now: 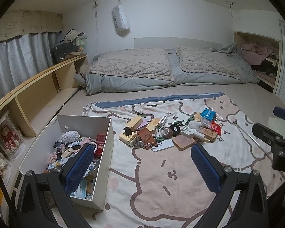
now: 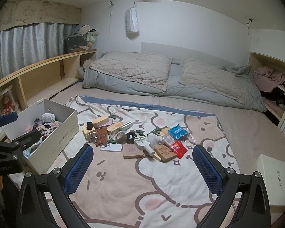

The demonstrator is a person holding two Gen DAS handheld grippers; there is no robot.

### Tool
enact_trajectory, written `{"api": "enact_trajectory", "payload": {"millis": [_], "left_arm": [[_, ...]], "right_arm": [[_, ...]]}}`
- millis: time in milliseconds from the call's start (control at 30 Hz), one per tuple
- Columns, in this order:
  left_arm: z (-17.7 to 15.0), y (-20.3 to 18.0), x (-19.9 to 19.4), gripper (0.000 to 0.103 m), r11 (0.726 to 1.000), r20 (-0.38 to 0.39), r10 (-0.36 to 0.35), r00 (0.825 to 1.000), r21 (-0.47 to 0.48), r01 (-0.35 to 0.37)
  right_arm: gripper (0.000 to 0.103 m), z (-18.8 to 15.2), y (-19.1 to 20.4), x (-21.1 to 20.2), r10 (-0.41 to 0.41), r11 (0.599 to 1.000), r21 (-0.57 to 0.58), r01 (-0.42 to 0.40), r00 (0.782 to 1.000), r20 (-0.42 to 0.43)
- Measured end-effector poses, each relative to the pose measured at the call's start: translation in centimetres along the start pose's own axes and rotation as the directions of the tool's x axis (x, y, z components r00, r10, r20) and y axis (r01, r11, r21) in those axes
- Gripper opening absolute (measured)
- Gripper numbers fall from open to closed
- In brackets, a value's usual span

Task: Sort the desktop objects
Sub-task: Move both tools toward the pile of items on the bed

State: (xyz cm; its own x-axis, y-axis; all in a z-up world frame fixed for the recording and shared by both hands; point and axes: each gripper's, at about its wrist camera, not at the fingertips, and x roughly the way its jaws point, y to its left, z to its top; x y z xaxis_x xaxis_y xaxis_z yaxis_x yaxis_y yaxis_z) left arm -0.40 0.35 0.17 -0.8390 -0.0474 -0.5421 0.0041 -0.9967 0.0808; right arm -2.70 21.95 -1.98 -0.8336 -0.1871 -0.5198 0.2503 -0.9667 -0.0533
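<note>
Both your grippers stand spread as wide as they go and hold nothing: the left gripper (image 1: 142,163) hangs with one pad over the open white box (image 1: 106,144) at the blanket's left edge, and the right gripper (image 2: 142,163) hovers over bare blanket (image 2: 142,190) near its front edge.

The sorting looks partly done. The white box already holds a jumble of small things, a red packet (image 1: 100,142) and a grey fluffy piece (image 1: 70,135) among them. A second white box (image 2: 275,178) sits off the blanket's right edge; whether it holds anything you cannot tell.

Most of the work is left. A pile still lies in the middle of the blanket: wooden coasters (image 2: 132,151), a brown leather pouch (image 2: 101,134), a tape roll (image 2: 121,137), a blue packet (image 2: 177,132) and clips.
</note>
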Motion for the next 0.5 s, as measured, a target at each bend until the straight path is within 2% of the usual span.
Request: {"api": "enact_trajectory", "payload": {"millis": [333, 500], "left_arm": [[3.3, 1.1, -0.3, 0.103, 0.999, 0.070, 0.031, 0.997, -0.029, -0.029], [5.4, 1.4, -0.4, 0.103, 0.998, 0.134, 0.060, 0.989, -0.019, -0.058]], "right_arm": [[0.103, 2.7, -1.9, 0.3, -0.011, 1.000, 0.024, 0.010, 1.000, 0.028], [0.103, 4.1, -2.9, 1.3, 0.017, 0.998, 0.057, -0.018, 1.000, 0.020]]}}
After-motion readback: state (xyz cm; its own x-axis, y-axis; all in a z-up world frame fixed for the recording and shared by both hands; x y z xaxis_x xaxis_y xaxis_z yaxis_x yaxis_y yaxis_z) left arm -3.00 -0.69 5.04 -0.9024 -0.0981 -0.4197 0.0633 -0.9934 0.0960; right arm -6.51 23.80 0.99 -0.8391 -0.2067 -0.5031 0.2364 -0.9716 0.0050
